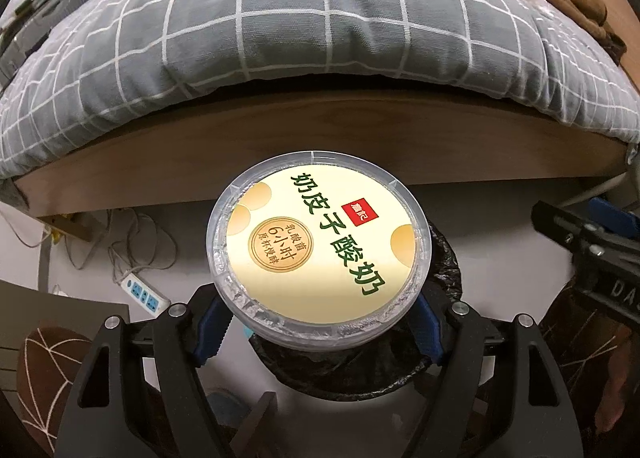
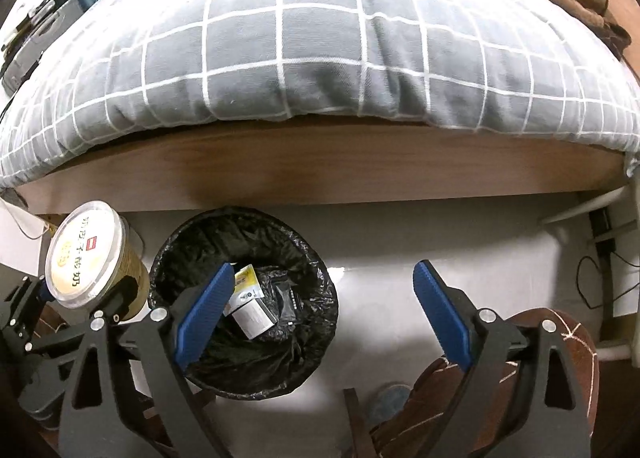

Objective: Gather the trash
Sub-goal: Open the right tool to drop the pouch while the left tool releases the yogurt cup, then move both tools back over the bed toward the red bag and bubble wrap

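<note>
The left gripper (image 1: 318, 332) clamps one round yoghurt tub (image 1: 318, 254), clear plastic rim, glossy cream lid with green lettering, held above the bin (image 2: 244, 298). In the right wrist view the tub sits just left of the bin's rim. The right gripper (image 2: 324, 314) stands wide apart, nothing between its two ribbed blue pads (image 2: 202, 316). The one round bin, lined with crinkled black film, holds a few wrappers (image 2: 250, 306). It rests on a pale smooth floor (image 2: 380, 246) near a wooden bed frame (image 2: 320, 166) under a grey checked quilt (image 2: 304, 58).
</note>
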A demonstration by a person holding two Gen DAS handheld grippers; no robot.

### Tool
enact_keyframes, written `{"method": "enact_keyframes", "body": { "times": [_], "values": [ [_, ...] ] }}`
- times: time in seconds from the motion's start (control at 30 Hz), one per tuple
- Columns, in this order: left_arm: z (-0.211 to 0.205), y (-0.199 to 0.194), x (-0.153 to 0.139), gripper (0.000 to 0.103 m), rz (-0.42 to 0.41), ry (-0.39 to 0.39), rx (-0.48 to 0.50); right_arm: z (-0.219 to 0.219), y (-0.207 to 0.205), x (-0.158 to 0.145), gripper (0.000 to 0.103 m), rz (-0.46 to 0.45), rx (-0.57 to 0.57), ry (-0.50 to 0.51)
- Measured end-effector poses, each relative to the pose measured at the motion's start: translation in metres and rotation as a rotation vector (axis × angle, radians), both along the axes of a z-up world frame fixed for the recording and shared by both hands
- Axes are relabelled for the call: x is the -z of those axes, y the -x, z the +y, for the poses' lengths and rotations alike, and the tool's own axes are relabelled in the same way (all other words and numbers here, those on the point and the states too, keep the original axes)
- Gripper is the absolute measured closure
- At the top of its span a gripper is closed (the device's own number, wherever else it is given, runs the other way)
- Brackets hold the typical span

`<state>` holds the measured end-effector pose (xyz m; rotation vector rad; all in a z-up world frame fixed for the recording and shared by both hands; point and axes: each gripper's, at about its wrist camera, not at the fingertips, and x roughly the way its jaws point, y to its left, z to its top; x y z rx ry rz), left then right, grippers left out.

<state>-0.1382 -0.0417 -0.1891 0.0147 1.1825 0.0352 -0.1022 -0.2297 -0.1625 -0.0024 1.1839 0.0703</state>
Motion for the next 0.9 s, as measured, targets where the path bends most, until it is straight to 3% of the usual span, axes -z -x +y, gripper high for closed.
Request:
{"method": "enact_keyframes", "body": {
  "times": [0.13,0.27,0.5,0.9],
  "values": [
    [-0.005,0.002,-0.007,0.014,-0.022,-0.013,-0.001,-0.002,0.000,-0.004,0.016,-0.009,0.006,0.001],
    [-0.006,0.004,-0.020,0.007,-0.056,-0.028,-0.002,-0.001,0.000,-0.010,0.016,-0.022,-0.002,0.003],
    [0.002,0.004,-0.044,0.006,-0.088,-0.034,-0.014,0.000,0.000,-0.035,0.016,-0.071,-0.009,0.015],
    [0.022,0.001,-0.109,0.006,-0.179,-0.014,-0.041,-0.015,-0.006,-0.094,0.010,-0.184,0.010,0.022]
  ]
}}
